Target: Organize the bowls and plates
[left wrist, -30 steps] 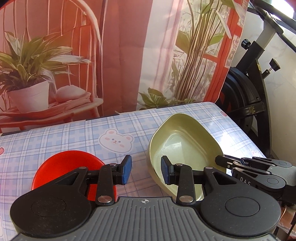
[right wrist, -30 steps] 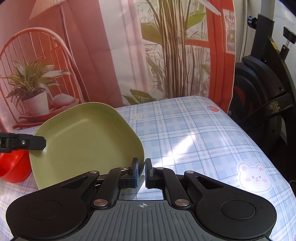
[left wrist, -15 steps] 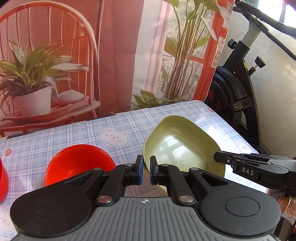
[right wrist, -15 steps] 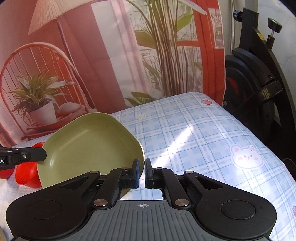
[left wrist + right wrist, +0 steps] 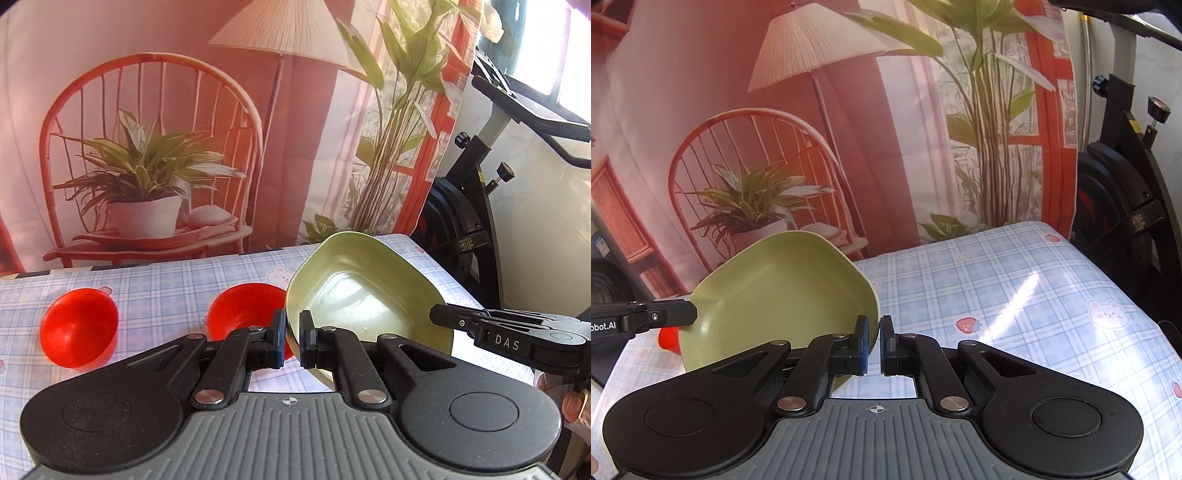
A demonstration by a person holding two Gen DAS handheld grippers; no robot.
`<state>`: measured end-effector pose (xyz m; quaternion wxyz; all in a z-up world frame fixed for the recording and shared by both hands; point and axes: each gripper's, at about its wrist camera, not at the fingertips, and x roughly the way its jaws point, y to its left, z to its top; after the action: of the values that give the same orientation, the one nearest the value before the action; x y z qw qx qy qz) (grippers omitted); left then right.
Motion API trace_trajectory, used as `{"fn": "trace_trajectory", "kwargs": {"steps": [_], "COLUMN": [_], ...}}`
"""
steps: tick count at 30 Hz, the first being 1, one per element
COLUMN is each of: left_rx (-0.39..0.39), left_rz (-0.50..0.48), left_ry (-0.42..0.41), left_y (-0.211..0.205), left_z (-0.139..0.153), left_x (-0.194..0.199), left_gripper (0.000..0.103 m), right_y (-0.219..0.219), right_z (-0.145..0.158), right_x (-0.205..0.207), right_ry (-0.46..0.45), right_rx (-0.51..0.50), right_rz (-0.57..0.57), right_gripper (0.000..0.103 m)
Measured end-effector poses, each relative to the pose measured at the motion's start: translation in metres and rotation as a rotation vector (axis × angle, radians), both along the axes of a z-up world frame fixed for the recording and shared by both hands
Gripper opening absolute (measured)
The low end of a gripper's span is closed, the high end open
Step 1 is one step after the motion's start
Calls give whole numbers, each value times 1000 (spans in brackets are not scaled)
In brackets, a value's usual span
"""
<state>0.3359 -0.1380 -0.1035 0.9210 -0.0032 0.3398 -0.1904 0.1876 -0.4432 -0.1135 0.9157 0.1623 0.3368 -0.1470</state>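
A pale green squarish plate (image 5: 364, 295) hangs tilted above the table, held at two edges. My left gripper (image 5: 292, 341) is shut on its left rim, and my right gripper (image 5: 873, 345) is shut on its right rim (image 5: 786, 291). In the left wrist view the right gripper's fingers (image 5: 491, 325) reach in from the right at the plate's edge. Two red bowls stand on the checked tablecloth: one (image 5: 243, 308) just left of the plate, partly hidden by it, and one (image 5: 79, 332) farther left. A sliver of a red bowl (image 5: 668, 338) shows under the plate in the right wrist view.
The table (image 5: 1015, 295) carries a blue checked cloth with bear and strawberry prints. A printed backdrop (image 5: 166, 129) of a chair, plant and lamp hangs behind it. An exercise bike (image 5: 476, 221) stands off the table's right end. A person's fingertip (image 5: 576, 404) shows at the right edge.
My left gripper shut on the green plate's left rim. Both grippers then rose and drew back with the plate, which now hangs above the table. A second red bowl came into view.
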Motion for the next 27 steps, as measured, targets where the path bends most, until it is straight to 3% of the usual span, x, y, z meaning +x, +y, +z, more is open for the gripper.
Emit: {"fn": "trace_trajectory", "kwargs": {"steps": [6, 13, 21, 27], "left_rx": [-11, -20, -56, -84], "left_rz": [63, 128, 194, 231], "left_ry": [-30, -8, 48, 113], "left_y": [56, 121, 167, 172], "left_z": [22, 23, -6, -43], "left_x": [-39, -74, -102, -120], "left_gripper": [8, 8, 8, 8], "right_y": [68, 141, 197, 207], "right_z": [20, 16, -9, -29], "right_x": [9, 16, 11, 1], "right_ry": [-19, -7, 39, 75], "right_rx": [-21, -15, -34, -23], "right_rz": [78, 151, 208, 211], "right_gripper": [5, 5, 5, 5]}}
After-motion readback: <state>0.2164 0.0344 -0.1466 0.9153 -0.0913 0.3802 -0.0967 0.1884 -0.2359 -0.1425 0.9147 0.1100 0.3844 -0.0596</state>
